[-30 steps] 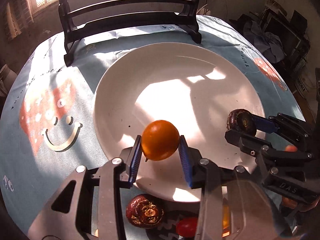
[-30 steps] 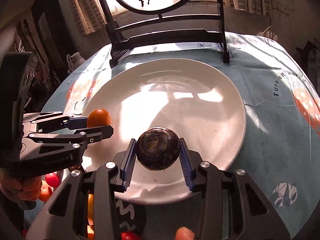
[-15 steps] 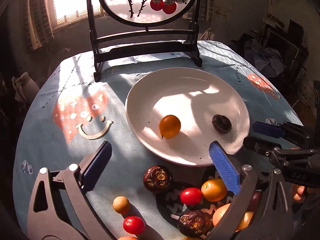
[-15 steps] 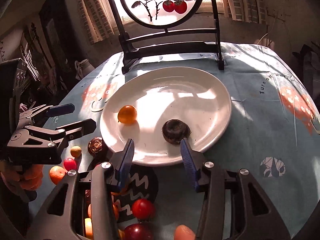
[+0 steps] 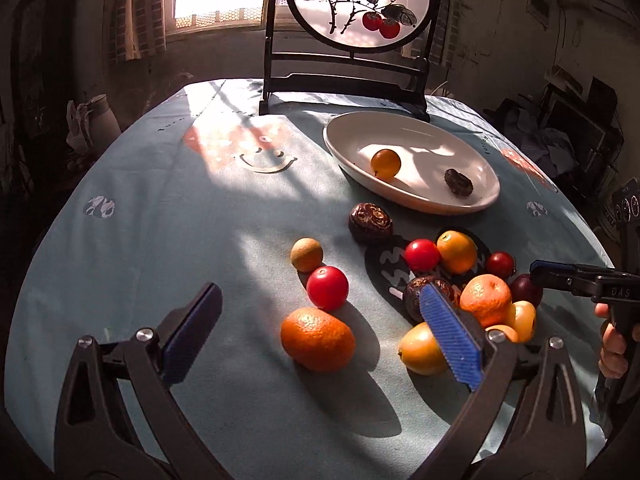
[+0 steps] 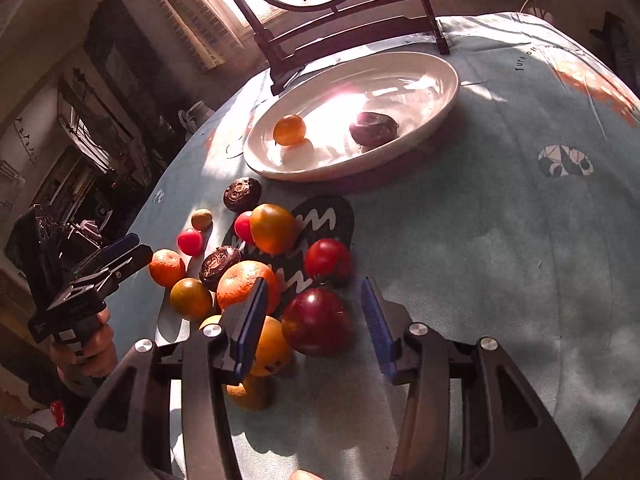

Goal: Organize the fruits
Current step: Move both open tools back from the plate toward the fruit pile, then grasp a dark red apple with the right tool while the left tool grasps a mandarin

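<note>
Both tools empty and spread wide: left gripper (image 5: pixel 320 340) frames the tangerine (image 5: pixel 317 339), right gripper (image 6: pixel 316 324) the dark red plum (image 6: pixel 317 322), both fruits lying near-side of the white plate (image 5: pixel 416 200), apparently next for collection.

I have let go of both fruits: the orange fruit (image 5: pixel 385 163) and the dark wrinkled fruit (image 5: pixel 458 182) now lie loose on the white plate (image 5: pixel 412 200). My left tongs (image 5: pixel 320 336) and right tongs (image 6: pixel 316 320) have opened and drawn back from the plate, now over the fruit pile on the tabletop (image 5: pixel 192 216).
</note>
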Demonstrator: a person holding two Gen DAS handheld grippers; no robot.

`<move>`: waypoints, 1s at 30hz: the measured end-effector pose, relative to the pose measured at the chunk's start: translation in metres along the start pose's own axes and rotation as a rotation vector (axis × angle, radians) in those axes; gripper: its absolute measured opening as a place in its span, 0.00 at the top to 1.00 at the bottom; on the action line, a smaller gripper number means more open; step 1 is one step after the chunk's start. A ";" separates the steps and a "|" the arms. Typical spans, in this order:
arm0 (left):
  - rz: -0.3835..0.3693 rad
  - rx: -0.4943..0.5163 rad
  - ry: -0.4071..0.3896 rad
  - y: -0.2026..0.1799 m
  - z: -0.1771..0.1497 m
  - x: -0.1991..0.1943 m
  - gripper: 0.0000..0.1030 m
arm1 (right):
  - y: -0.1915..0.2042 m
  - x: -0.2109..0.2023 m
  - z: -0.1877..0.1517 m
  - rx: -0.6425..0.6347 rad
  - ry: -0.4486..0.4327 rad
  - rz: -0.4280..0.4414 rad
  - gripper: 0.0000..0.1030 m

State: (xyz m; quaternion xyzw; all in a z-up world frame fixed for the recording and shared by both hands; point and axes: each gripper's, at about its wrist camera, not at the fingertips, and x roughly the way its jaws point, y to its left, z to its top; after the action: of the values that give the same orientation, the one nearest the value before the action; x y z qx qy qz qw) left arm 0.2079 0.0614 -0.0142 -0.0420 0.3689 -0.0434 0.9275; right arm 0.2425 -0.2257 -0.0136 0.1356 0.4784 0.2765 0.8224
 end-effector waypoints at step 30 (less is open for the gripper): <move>0.041 0.127 0.109 -0.013 -0.017 0.021 0.19 | -0.015 -0.005 -0.008 0.111 0.015 0.081 0.61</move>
State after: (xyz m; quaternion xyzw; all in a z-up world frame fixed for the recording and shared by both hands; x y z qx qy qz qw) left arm 0.2112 0.0455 -0.0391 0.0267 0.4161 -0.0499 0.9076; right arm 0.2384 -0.2415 -0.0215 0.1982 0.4931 0.2834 0.7983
